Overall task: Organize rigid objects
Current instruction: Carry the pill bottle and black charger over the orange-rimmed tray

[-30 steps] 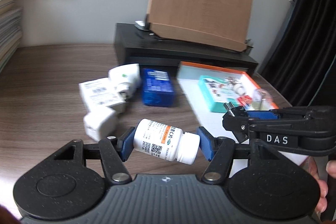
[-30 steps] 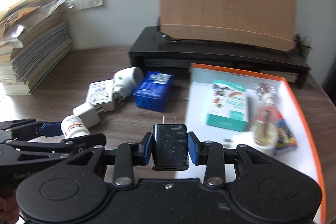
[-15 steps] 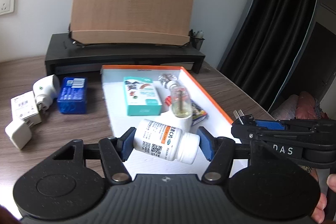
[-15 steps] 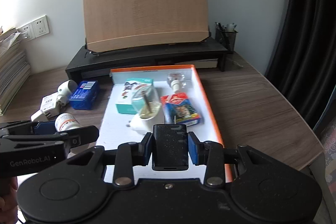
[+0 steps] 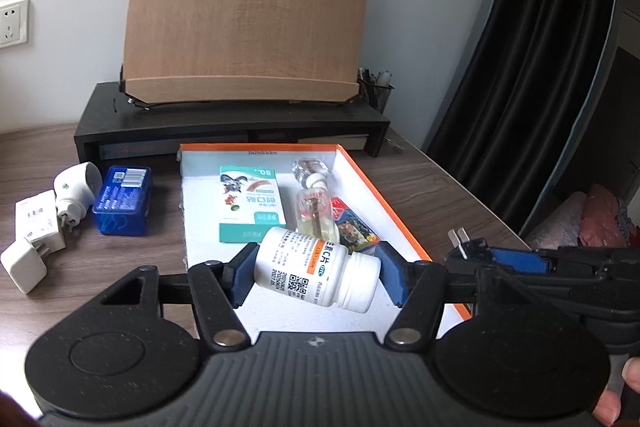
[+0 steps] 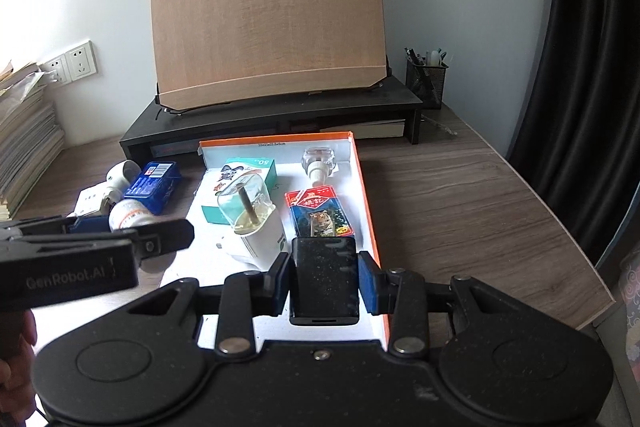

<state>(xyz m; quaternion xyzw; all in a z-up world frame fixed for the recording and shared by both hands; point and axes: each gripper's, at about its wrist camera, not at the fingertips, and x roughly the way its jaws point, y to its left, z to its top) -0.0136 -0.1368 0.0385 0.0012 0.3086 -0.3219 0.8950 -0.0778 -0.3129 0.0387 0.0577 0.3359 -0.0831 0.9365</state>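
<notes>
Two sets of tongs hover over an orange-rimmed tray (image 5: pixel 404 223) on a wooden desk (image 6: pixel 460 195), each already loaded. The left tongs (image 5: pixel 318 273) are closed about halfway on a white pill bottle (image 5: pixel 316 273), pads pressing its base and cap; the bottle lies crosswise between them, long axis running left to right, cap toward the right and tipped slightly down. Smooth, hard plastic and probably light, it looks liable to slip or swivel if the end-on grip eases. The right tongs (image 6: pixel 323 279) are clamped tight on the flat sides of a black charger (image 6: pixel 323 279), a stiff, blocky adapter whose long axis runs away from the camera, its prongs (image 5: pixel 459 237) pointing forward. Its broad flat faces seem the safest hold. A glass bottle (image 6: pixel 245 205) in the tray looks fragile.
</notes>
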